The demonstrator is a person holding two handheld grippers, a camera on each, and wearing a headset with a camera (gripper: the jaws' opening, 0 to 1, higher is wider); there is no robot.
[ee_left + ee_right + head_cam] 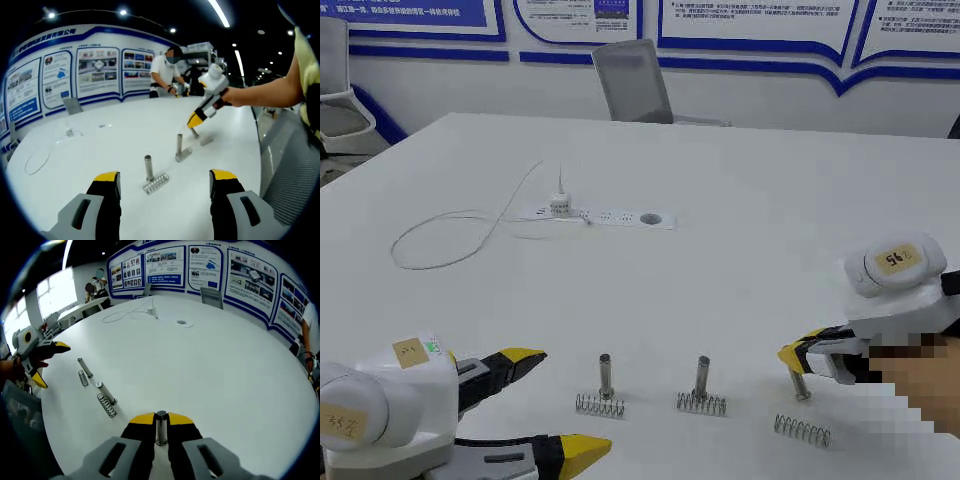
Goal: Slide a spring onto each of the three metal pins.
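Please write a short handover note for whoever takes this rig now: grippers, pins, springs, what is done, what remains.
The left hand-held gripper is open, empty, near the left pin. The right hand-held gripper is shut on the right pin. The left pin and middle pin stand upright on the table. The left spring, middle spring and right spring lie flat, one by each pin. Done: no spring is on. Left: all three.

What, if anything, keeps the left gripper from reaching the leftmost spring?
Probably nothing, so yes: the left gripper is open, and the leftmost spring lies on bare table just ahead of its fingers, beside its pin.
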